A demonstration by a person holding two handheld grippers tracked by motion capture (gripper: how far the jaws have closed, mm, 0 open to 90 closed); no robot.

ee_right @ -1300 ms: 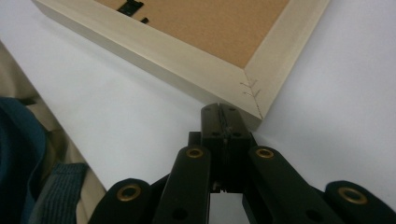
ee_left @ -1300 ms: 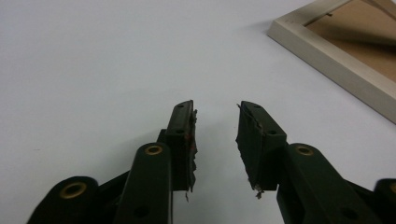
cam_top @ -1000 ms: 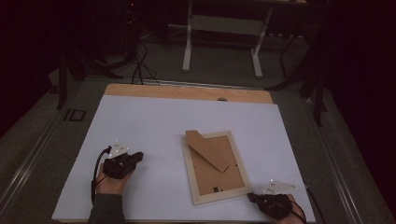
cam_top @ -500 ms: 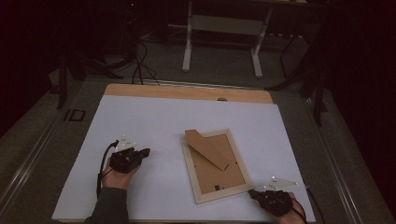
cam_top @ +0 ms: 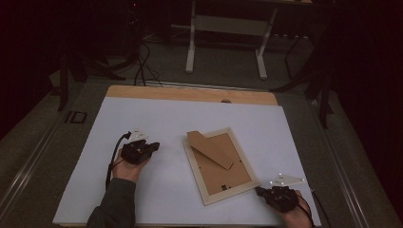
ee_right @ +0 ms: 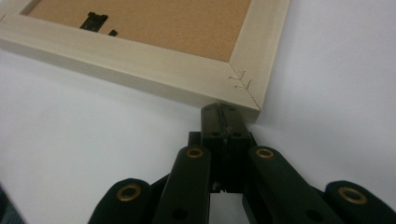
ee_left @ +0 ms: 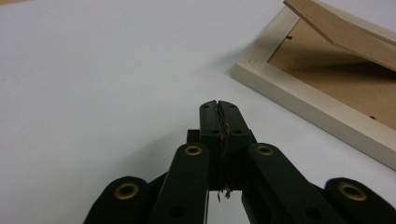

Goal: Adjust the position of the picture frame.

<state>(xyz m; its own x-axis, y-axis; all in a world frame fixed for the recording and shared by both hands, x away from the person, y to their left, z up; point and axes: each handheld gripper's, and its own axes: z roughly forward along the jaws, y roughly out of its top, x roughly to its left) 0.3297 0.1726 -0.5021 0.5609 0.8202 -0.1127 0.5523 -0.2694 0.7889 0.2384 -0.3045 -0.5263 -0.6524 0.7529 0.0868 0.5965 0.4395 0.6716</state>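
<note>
Jaws on both tools are pressed together with nothing between them. My right gripper (ee_right: 219, 108) has its closed tip against the near corner of the picture frame (ee_right: 154, 60), at the mitred joint, low on the white sheet (ee_right: 84, 140). My left gripper (ee_left: 219, 103) also points a closed tip at the frame (ee_left: 299, 100) but stands near it, not touching, with bare sheet between.

The frame (cam_top: 221, 164) lies face down in the middle of the sheet, cardboard backing up, and its stand flap (cam_top: 209, 149) is lifted off the backing at an angle.

As I judge it, the risk lies in that one-point contact on the right. A push at a corner will spin the frame on the smooth sheet instead of sliding it straight, and nothing braces the left side yet. If my left tip comes in high, it could catch the raised flap and bend or tear its hinge.
</note>
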